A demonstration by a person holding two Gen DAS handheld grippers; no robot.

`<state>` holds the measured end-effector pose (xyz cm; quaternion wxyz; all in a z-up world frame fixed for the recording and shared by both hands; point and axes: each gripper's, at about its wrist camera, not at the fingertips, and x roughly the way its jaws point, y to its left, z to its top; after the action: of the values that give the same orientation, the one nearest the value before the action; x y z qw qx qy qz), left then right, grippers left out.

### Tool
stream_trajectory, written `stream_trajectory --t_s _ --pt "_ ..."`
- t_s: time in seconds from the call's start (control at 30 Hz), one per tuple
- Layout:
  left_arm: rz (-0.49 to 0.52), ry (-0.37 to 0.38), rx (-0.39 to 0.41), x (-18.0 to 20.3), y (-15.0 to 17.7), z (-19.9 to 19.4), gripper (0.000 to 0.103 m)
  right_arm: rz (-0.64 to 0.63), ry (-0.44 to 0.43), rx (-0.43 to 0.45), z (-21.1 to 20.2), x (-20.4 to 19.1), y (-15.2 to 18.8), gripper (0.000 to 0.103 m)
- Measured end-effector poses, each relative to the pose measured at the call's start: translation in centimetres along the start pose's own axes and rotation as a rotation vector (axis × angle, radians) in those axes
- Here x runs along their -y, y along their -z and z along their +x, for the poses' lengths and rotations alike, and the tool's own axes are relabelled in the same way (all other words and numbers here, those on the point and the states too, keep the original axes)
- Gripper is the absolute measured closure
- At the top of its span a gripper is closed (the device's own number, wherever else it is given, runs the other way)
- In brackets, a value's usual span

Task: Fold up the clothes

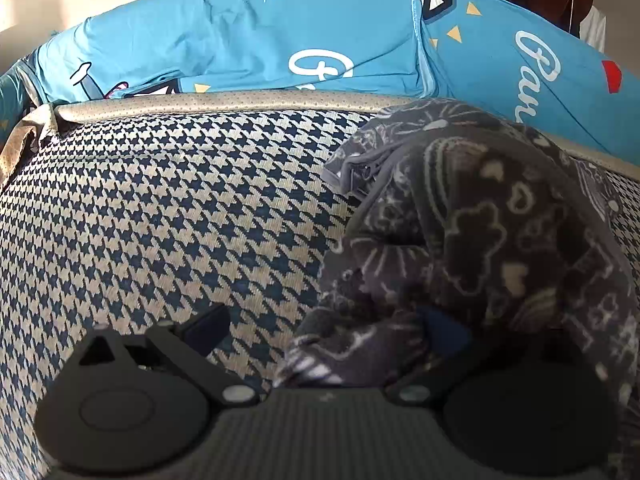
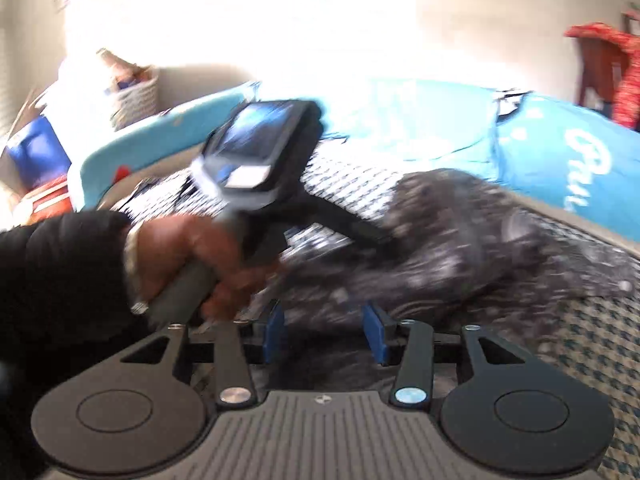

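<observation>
A dark grey fleece garment (image 1: 472, 216) with pale doodle prints lies bunched on the houndstooth bed cover (image 1: 172, 208). My left gripper (image 1: 324, 332) stands open wide at the garment's near edge. Its left finger rests on bare cover, and fabric drapes over its right finger (image 1: 444, 334). In the blurred right wrist view the same garment (image 2: 460, 224) is heaped ahead. My right gripper (image 2: 325, 332) is open, with its blue pads (image 2: 274, 330) apart and dark fabric low between them. A person's hand (image 2: 188, 256) holds the left gripper's handle, and that gripper reaches into the garment from the left.
Blue printed bedding (image 1: 256, 40) runs along the back of the bed, with a grey mattress border (image 1: 208, 102) in front of it. A woven basket (image 2: 134, 98) and boxes sit at the back left. A red cloth (image 2: 624, 72) hangs over wooden furniture at the right.
</observation>
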<state>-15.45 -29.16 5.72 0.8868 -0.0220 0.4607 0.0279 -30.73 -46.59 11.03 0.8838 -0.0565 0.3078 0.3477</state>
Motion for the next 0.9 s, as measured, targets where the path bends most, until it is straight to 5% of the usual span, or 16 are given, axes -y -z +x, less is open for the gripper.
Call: stream_trajectory --t_s 0.3,0.57,0.9 --pt "0.053 -0.005 -0.010 0.9 0.9 0.2 0.000 0.196 0.155 0.000 0.1 4.5 -1.8 0.055" --pt "0.044 0.014 -0.024 0.7 1.5 0.1 0.000 0.415 0.284 0.055 1.8 8.9 -2.7 0.041" --pt "0.066 0.011 -0.026 1.0 2.0 -0.2 0.000 0.625 0.292 0.080 4.4 12.1 -3.6 0.040"
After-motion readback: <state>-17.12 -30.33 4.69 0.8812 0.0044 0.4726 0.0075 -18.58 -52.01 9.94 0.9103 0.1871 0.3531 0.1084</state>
